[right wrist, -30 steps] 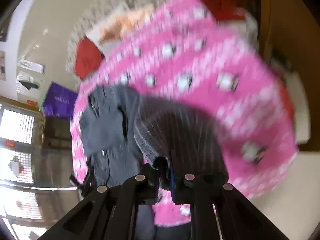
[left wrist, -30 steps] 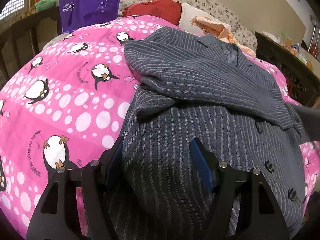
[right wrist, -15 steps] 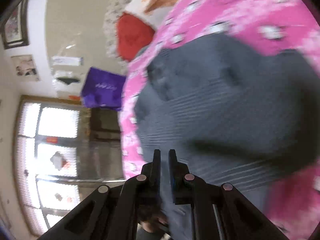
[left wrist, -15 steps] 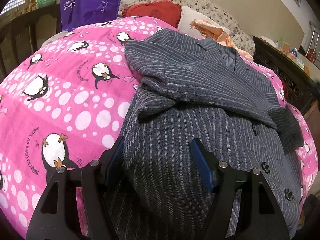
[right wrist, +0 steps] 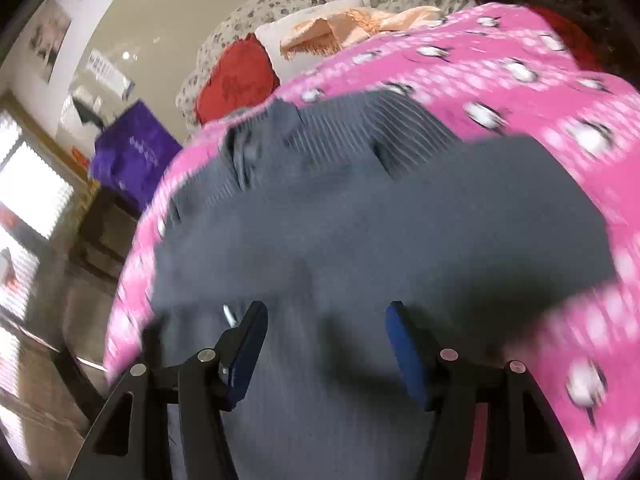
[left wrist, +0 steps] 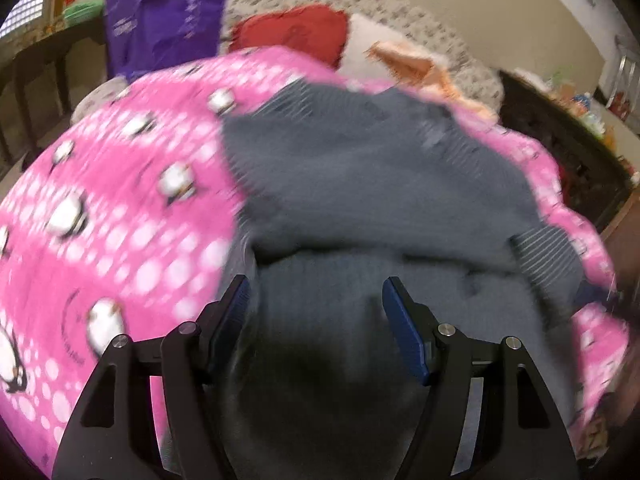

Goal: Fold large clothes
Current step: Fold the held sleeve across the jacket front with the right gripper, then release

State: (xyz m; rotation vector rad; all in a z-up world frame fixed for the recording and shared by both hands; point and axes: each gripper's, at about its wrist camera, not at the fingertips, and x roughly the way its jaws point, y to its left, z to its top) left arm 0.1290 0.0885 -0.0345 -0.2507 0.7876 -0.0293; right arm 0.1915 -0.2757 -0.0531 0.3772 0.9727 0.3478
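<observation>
Heavy motion blur in both fisheye views (edges bowed, corners black), with window [right wrist: 24, 216] glare at left.

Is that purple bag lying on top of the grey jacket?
No. The purple bag hangs beyond the pink penguin blanket, well clear of the grey jacket, which lies on that blanket.

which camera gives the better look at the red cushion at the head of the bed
The right wrist view. There the red cushion shows nearly whole, and fairly sharp, against the floral pillow. In the left wrist view the cushion is smeared by motion blur, and the pink penguin blanket hides its lower edge.
</observation>
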